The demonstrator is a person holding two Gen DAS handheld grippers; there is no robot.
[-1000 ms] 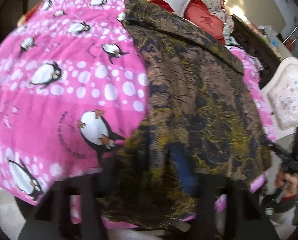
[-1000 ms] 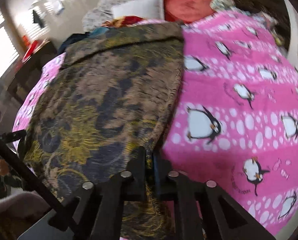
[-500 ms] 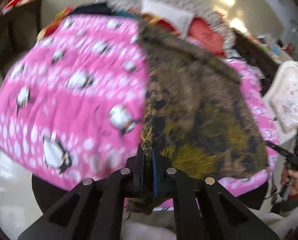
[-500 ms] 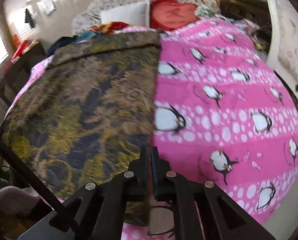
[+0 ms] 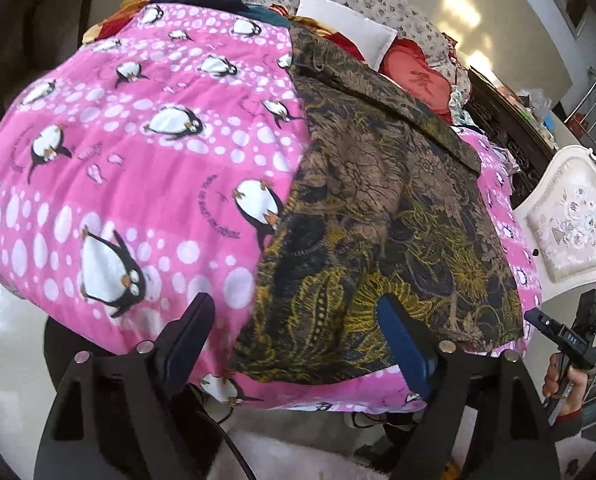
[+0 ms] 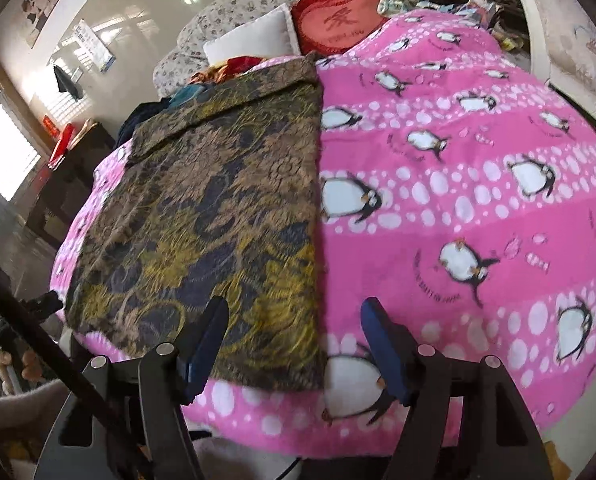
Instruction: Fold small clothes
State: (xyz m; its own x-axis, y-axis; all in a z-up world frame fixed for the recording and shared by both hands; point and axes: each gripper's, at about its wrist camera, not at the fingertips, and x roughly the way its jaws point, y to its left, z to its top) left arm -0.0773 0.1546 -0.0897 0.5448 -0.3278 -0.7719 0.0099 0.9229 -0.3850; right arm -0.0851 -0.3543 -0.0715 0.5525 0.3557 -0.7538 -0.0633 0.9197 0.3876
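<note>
Fingers of both grippers, just opened, stand spread above the brown garment (image 5: 386, 216), pinching nothing.

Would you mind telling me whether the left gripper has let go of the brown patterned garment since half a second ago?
Yes. The left gripper has just been opening; its fingers now stand apart above the garment, off its near hem.

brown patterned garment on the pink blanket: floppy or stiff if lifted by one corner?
Probably floppy: the brown patterned garment lies flat, following the penguin blanket as it curves over the edge. Probably light, since it is thin cloth. The fleecy-looking blanket may drag on it.
</note>
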